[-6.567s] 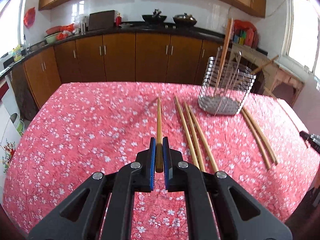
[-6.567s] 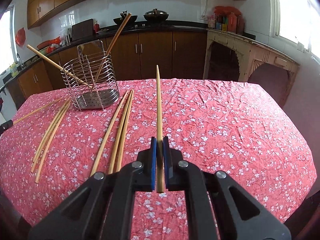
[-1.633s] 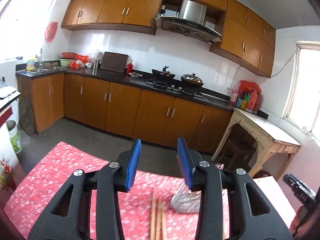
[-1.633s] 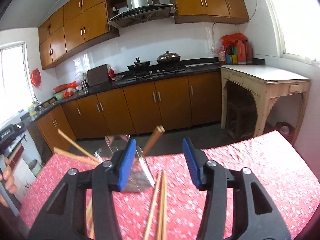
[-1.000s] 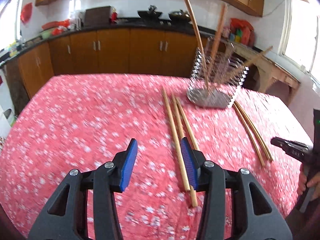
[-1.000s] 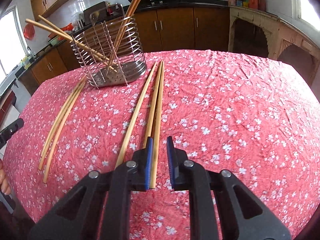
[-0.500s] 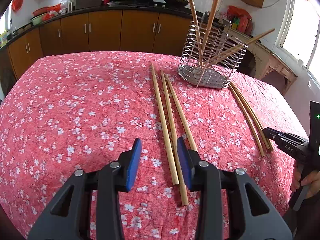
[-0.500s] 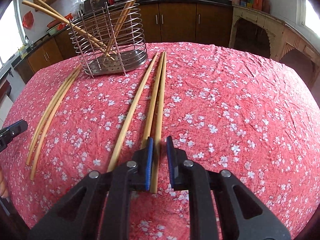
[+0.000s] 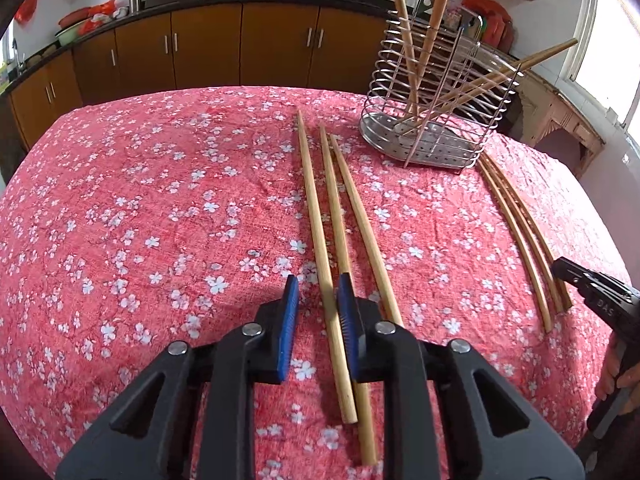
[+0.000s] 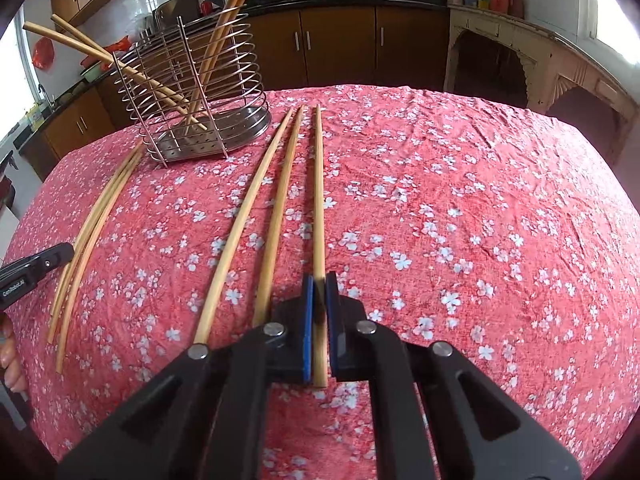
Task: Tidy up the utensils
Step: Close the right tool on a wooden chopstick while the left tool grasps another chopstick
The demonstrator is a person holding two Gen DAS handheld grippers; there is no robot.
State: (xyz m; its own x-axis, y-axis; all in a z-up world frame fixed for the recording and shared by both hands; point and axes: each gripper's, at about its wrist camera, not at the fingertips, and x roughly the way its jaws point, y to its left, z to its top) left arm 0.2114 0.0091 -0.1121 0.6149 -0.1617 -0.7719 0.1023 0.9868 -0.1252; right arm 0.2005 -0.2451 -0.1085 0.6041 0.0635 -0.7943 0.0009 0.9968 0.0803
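Note:
Three long wooden chopsticks lie side by side on the red flowered tablecloth. My left gripper is open and low over the cloth, its pads either side of the leftmost chopstick. In the right wrist view my right gripper has its jaws closed around the rightmost chopstick, which still lies on the cloth. A wire utensil holder stands at the far side with several chopsticks leaning in it; it also shows in the right wrist view.
Three more chopsticks lie right of the holder, seen at the left in the right wrist view. Brown kitchen cabinets run behind the table. A wooden side table stands at the back right.
My left gripper has come down to the cloth and narrowed around the leftmost chopstick. My right gripper has moved forward along the rightmost chopstick and closed on it.

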